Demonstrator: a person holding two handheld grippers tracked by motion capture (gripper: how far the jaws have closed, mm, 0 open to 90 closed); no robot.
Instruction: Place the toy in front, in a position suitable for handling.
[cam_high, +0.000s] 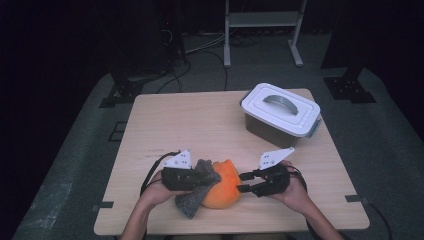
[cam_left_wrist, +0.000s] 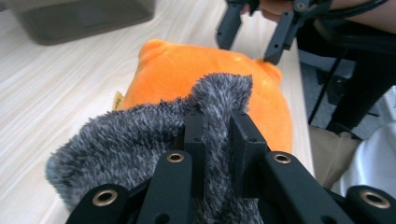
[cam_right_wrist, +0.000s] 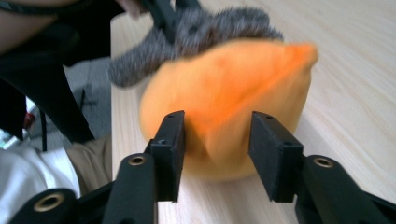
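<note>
Your left gripper (cam_left_wrist: 217, 135) is clamped on the grey cloth (cam_left_wrist: 140, 140); right gripper (cam_right_wrist: 217, 149) jaws apart around the orange plush (cam_right_wrist: 224, 102), pulling now may drag it off the table (cam_high: 200, 120)

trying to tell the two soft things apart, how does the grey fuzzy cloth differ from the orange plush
The grey fuzzy cloth is shaggy and limp; the orange plush is smooth, rounded and stuffed. The cloth is draped over the plush, which rests on the table. The left gripper is clamped shut on a fold of the cloth, while the right gripper has open jaws at either side of the plush's corner. Both are soft and sit at the table's near edge.
</note>
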